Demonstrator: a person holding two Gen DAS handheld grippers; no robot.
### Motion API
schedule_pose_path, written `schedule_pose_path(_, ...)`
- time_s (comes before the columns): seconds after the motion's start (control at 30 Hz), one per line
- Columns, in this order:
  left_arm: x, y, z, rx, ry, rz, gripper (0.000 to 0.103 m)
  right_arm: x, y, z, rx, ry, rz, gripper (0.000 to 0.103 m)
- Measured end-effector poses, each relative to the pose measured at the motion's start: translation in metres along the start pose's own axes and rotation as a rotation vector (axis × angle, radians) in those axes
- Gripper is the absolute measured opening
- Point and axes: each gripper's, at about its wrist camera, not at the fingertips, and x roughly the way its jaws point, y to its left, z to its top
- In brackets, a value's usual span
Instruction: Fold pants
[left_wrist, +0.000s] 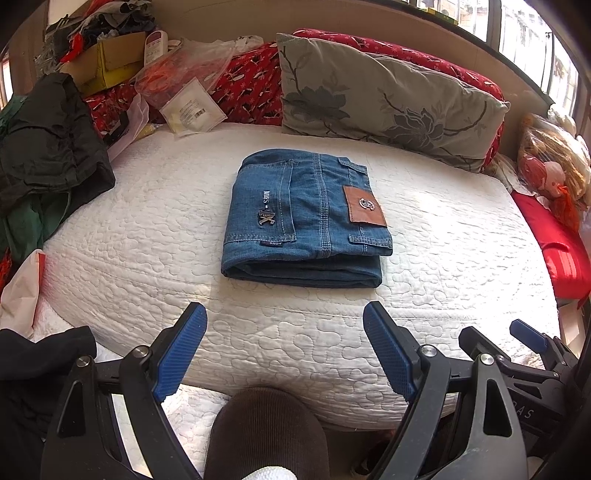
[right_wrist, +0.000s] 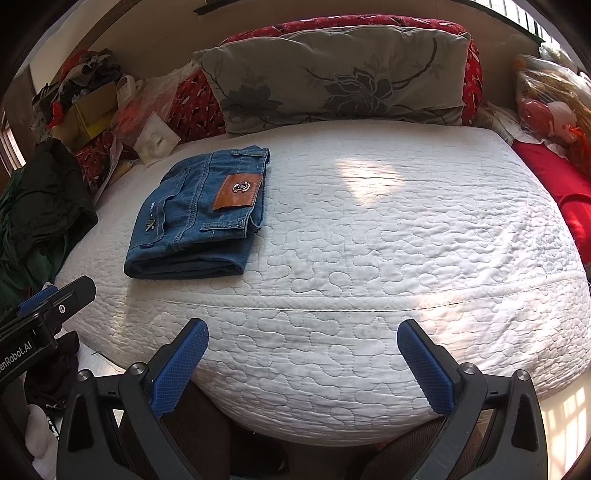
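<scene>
One pair of blue denim pants (left_wrist: 308, 218), folded into a compact rectangular stack with a brown leather patch (left_wrist: 365, 206) on top, lies on the white quilted mattress (left_wrist: 461, 240), toward its far left side. Judged from the thick layers, the stack is soft, fairly heavy and not slippery; grip the doubled near edge so that all layers lift together. Left gripper (left_wrist: 284, 352) and right gripper (right_wrist: 303, 365) both stand wide open, empty, at the near mattress edge, well apart from the pants.
</scene>
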Motion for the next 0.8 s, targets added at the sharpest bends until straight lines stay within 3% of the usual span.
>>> schedule_pose_path(0.8, 0.0063, 0.0036, 0.0019, -0.004, 0.035, -0.026, 0.087, 0.0000, 0.0023, -0.0007, 0.001, 0.005, -0.015, 0.103)
